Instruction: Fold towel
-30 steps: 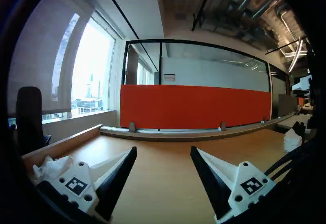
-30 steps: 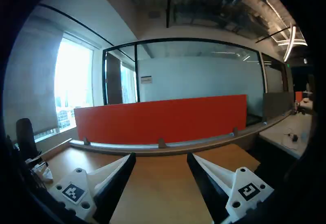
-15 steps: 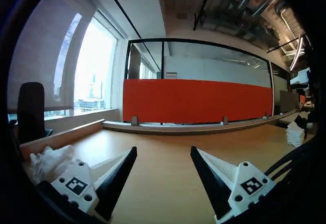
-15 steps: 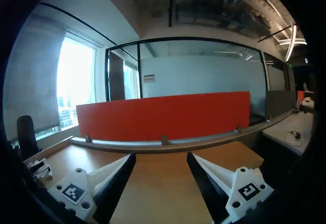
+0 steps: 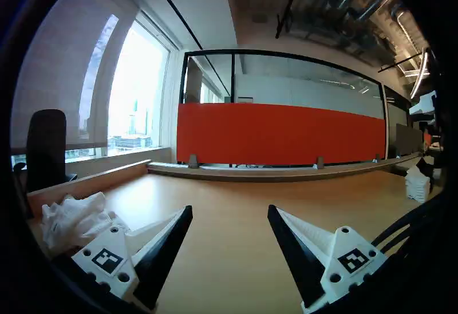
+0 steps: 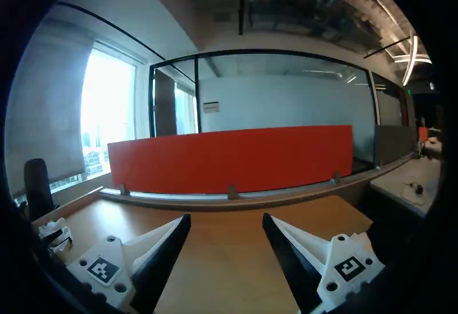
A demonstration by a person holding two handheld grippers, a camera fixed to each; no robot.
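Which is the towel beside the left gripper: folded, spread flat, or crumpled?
Crumpled: the towel sits in a wrinkled, uneven heap on the desk.

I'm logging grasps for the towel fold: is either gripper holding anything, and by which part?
Nothing is held. The left gripper and right gripper are open and empty; the crumpled towel lies loose on the desk.

Pretty clearly an open-plan office: long wooden desk (image 5: 229, 199) with an orange divider panel (image 5: 280, 134), glass-walled room (image 6: 286, 96) behind, black chair (image 5: 46, 148), big city-view window (image 5: 134, 102).
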